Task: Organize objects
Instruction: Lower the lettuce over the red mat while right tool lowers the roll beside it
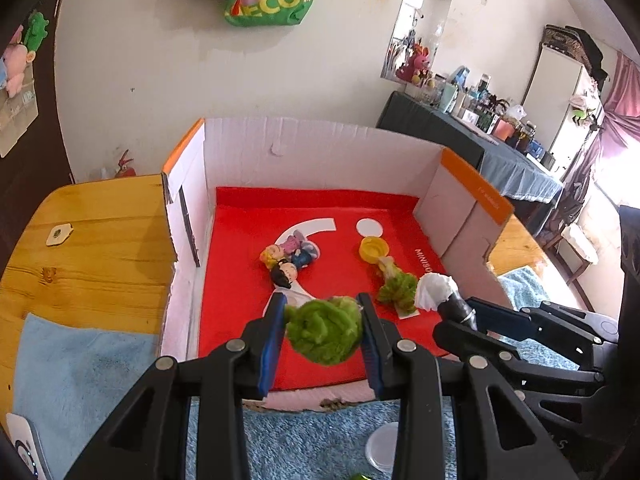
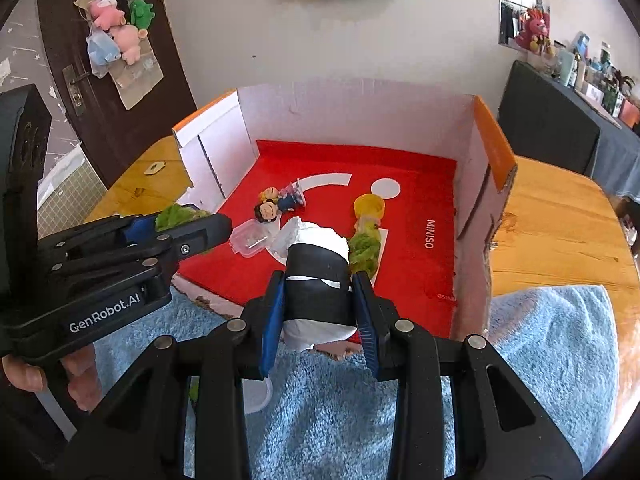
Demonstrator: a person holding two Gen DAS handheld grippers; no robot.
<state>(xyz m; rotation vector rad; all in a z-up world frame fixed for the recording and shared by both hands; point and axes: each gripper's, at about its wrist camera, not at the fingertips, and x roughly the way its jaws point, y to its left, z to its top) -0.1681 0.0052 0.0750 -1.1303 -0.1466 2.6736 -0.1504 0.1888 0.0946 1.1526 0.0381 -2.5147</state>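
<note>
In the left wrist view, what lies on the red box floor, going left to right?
Cluster of small figurines → yellow cap → green leafy toy.

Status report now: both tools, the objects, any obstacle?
Left tool shut on green fuzzy ball. Right tool shut on black-wrapped white roll. Both over the box's near edge. Figurines and a clear container below.

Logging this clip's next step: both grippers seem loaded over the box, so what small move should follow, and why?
Probably lower the left gripper and release its fuzzy green pom-pom onto the red liner of the white cardboard box. It already hangs over bare liner, while the right gripper holds a black roll stuffed with white paper nearer the front edge.
</note>
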